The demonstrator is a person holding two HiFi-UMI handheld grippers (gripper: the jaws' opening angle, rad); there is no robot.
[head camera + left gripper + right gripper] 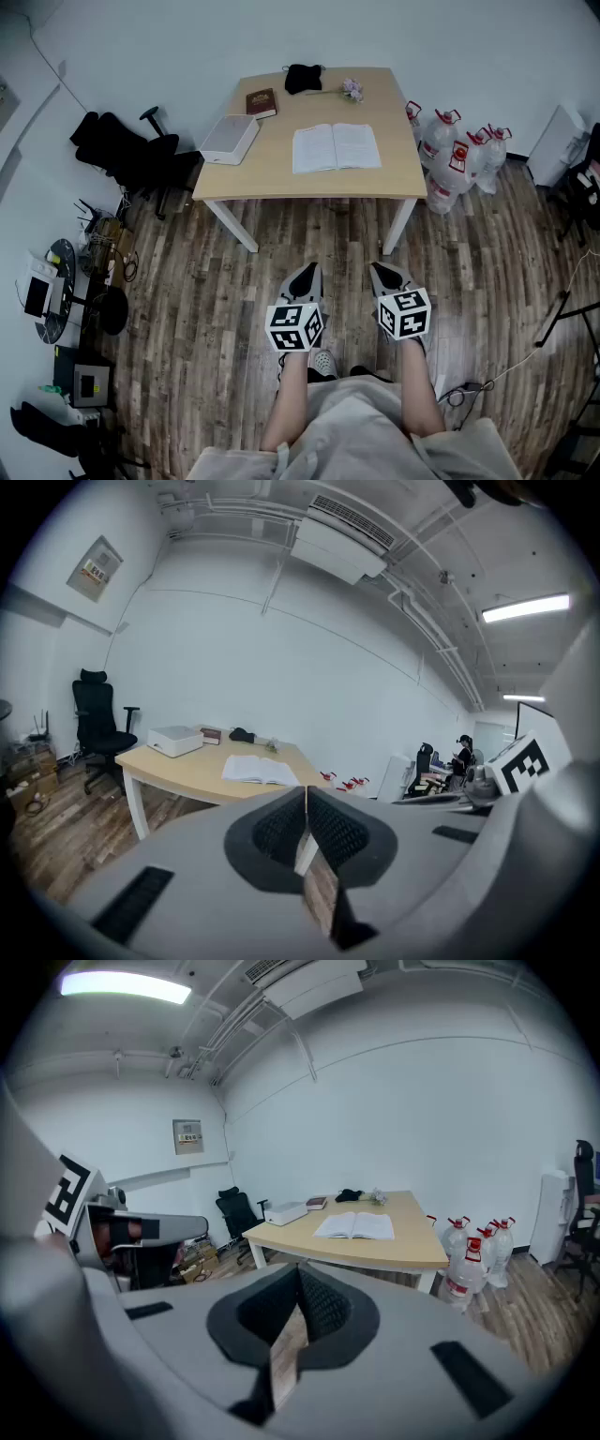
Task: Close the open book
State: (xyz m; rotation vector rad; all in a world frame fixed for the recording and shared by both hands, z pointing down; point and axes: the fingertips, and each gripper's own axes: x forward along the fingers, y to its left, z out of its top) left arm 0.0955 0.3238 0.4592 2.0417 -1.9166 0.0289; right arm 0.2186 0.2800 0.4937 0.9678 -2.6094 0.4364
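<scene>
An open book [336, 147] lies flat on the light wooden table [281, 173], pages up, right of the middle; it also shows as the open book [258, 770] and the open book [356, 1226] in the two gripper views. My left gripper [307, 276] and right gripper [385, 274] hang side by side over the floor, well short of the table's near edge. Both are shut with nothing between their jaws, as the left gripper [306, 789] and right gripper [298, 1269] show close up.
On the table stand a white box [229, 139], a small brown book [261, 102], a black object [303, 78] and a small flower sprig [352, 89]. Several water bottles [459, 155] stand right of the table. A black office chair [131, 150] and electronics [56, 291] lie left.
</scene>
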